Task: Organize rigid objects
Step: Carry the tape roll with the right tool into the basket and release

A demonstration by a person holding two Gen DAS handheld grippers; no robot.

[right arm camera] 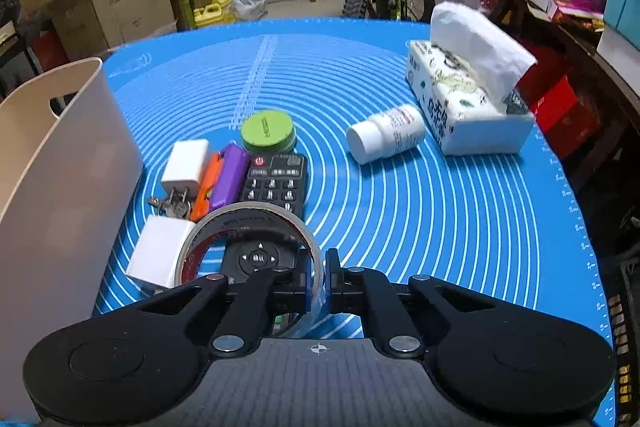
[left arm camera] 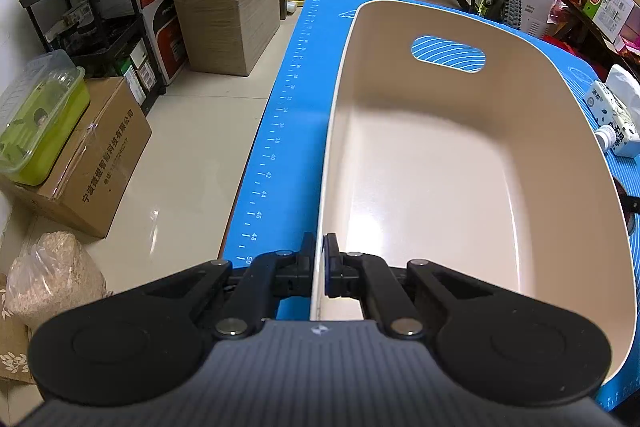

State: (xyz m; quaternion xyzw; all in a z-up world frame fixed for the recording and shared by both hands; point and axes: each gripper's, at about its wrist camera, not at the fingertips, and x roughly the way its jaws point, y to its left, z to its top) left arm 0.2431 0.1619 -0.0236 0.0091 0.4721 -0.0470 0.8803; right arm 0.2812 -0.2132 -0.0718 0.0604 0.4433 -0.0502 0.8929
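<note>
Cluttered storeroom boxes ring the blue-matted bench (right arm camera: 400, 227). Left tongs (left arm camera: 320, 259) pinch the near wall of the empty beige plastic bin (left arm camera: 460, 167), probably steadying it. Right tongs (right arm camera: 319, 275) are clamped on the clear tape roll's (right arm camera: 256, 227) rim, seemingly ready for lifting binward.

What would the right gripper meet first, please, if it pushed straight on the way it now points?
Shut on the tape roll, the right gripper points down at the bare blue mat beside the black remote control. It would probably meet the mat first, though depth is uncertain.
</note>
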